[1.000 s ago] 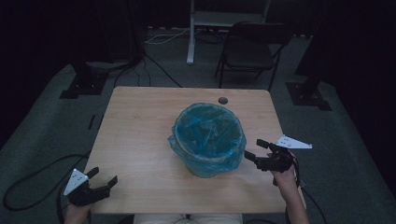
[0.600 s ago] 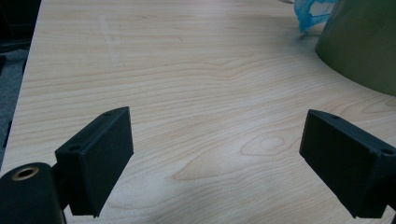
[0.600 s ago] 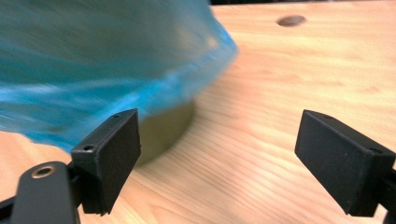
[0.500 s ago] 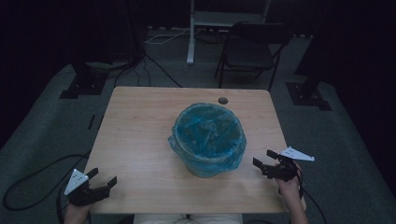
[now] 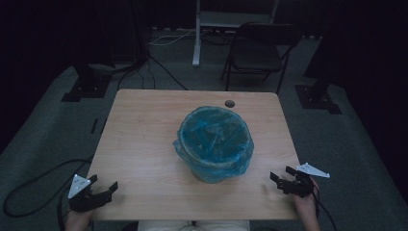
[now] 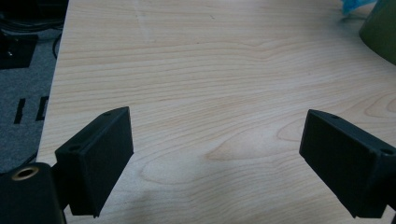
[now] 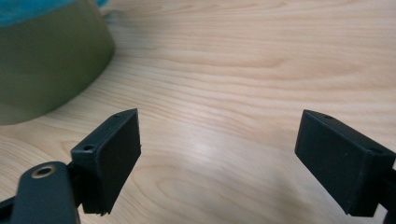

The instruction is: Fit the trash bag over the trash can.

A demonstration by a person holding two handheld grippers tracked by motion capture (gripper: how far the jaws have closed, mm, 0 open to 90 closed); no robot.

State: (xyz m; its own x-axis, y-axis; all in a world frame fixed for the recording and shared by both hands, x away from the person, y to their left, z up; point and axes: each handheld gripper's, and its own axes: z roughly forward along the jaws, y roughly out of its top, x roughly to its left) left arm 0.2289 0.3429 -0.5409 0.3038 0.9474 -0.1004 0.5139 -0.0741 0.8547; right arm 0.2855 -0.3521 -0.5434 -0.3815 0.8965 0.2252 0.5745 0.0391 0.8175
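Your right gripper at 4 o'clock of the bin: jaws wide apart, empty. Left gripper at 8 o'clock, likewise spread, holding nothing.

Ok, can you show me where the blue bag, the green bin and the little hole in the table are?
blue bag [image 5: 214, 137]: high view, on the crinkled liner inside the bin's mouth.
green bin [image 7: 44, 70]: right gripper view, on its bare olive side wall.
little hole [image 5: 230, 103]: high view, on the dark round opening near the table's far edge.
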